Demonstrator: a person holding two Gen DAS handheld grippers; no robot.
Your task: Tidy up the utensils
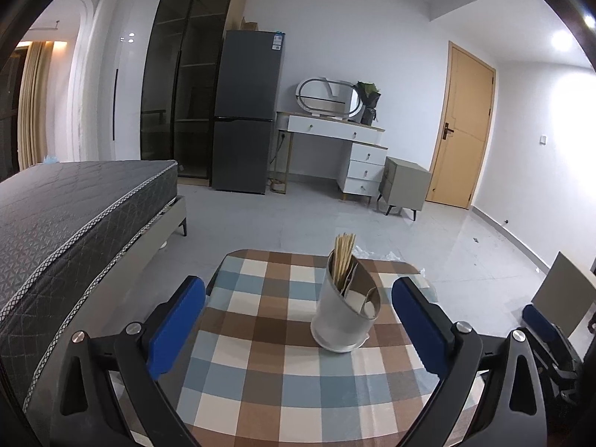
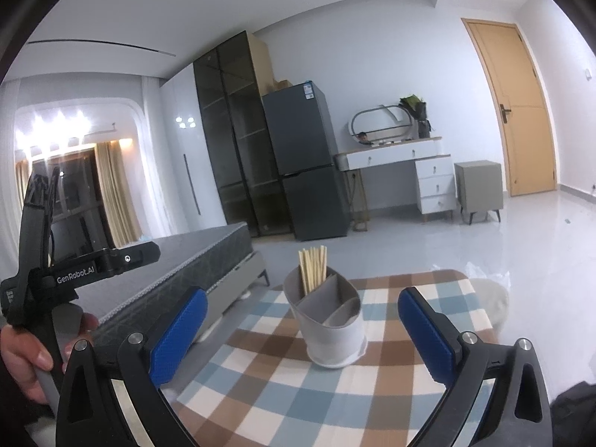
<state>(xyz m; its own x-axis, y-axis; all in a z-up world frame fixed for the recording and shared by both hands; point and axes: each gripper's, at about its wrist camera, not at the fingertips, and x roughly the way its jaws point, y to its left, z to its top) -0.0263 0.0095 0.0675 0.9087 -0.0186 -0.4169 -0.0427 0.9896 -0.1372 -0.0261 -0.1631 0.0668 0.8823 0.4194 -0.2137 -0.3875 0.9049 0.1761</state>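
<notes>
— Light? Even, cool indoor light from ceiling lamps [image 1: 562,41] glaring at two o'clock; warm spotlights [image 2: 56,123] flare at nine o'clock.

— Sharpness? Crisp centrally; walls bow and black vignetting rings each frame. Shadows soft, floor [image 2: 540,246] faintly glossy.

Each gripper is showing matte black linkage arms with triangular cut-outs and round silver pivot screws. Both the left gripper [image 1: 298,320] and the right gripper [image 2: 302,329] are carrying blue textured pads [image 2: 178,331] on their fingers. White "GenRobot.AI" lettering [image 2: 75,271] is appearing on the left unit's black housing.
</notes>
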